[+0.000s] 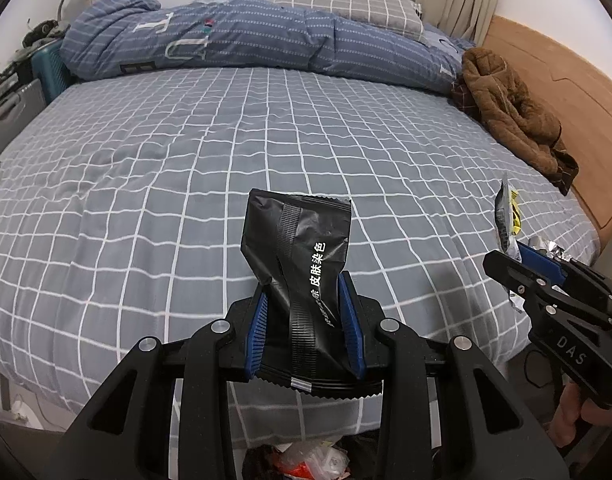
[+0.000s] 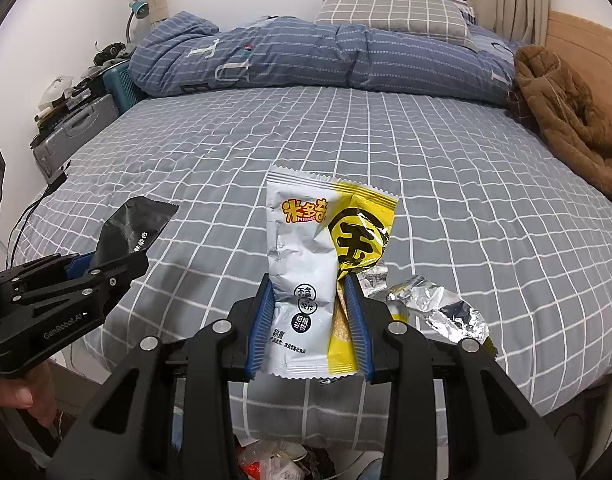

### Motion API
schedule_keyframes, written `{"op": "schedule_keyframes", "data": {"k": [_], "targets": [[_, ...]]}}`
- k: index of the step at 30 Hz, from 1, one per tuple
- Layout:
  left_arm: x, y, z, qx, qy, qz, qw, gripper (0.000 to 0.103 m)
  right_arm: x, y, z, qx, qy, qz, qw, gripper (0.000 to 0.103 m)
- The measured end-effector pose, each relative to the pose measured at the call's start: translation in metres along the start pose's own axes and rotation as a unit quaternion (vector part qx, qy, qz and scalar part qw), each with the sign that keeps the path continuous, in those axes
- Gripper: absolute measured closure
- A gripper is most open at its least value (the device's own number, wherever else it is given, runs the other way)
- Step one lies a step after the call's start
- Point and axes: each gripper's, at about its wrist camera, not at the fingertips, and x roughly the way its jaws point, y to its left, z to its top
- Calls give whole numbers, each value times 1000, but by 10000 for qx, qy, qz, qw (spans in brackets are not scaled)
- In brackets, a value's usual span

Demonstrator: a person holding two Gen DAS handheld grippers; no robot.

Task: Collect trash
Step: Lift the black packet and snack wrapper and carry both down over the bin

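My left gripper (image 1: 306,292) is shut on a black foil wrapper (image 1: 302,248) with white characters, held upright above the near edge of the bed (image 1: 186,152). In the right wrist view my right gripper (image 2: 310,292) is shut on a white and yellow snack wrapper (image 2: 306,240), its torn silver end (image 2: 438,304) hanging out to the right. Each gripper shows in the other view: the right gripper (image 1: 510,256) at the right edge, the left gripper (image 2: 118,260) at the left with the black wrapper (image 2: 134,220). Below both grippers, a trash bin (image 1: 302,460) holds crumpled rubbish.
A folded blue quilt (image 1: 242,36) and a checked pillow (image 1: 346,0) lie at the far side of the bed. A brown fleece jacket (image 1: 510,108) lies by the wooden headboard (image 1: 566,80). Suitcases (image 2: 78,128) with clutter stand at the left. A hand (image 2: 22,392) grips the left handle.
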Motion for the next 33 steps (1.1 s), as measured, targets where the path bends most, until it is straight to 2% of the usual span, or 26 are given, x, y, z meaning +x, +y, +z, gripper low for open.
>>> {"op": "schedule_keyframes", "data": {"k": [12, 18, 33], "targets": [[-30, -5, -22, -47, -55, -109, 9999, 71, -27, 10, -25, 16, -36, 313, 9995, 69], [-47, -6, -39, -104, -53, -121, 9999, 71, -39, 17, -40, -14, -14, 341, 9994, 69], [-58, -3, -96, -193, 319, -95, 9993, 71, -58, 37, -85, -51, 206, 385, 9990, 69]]}}
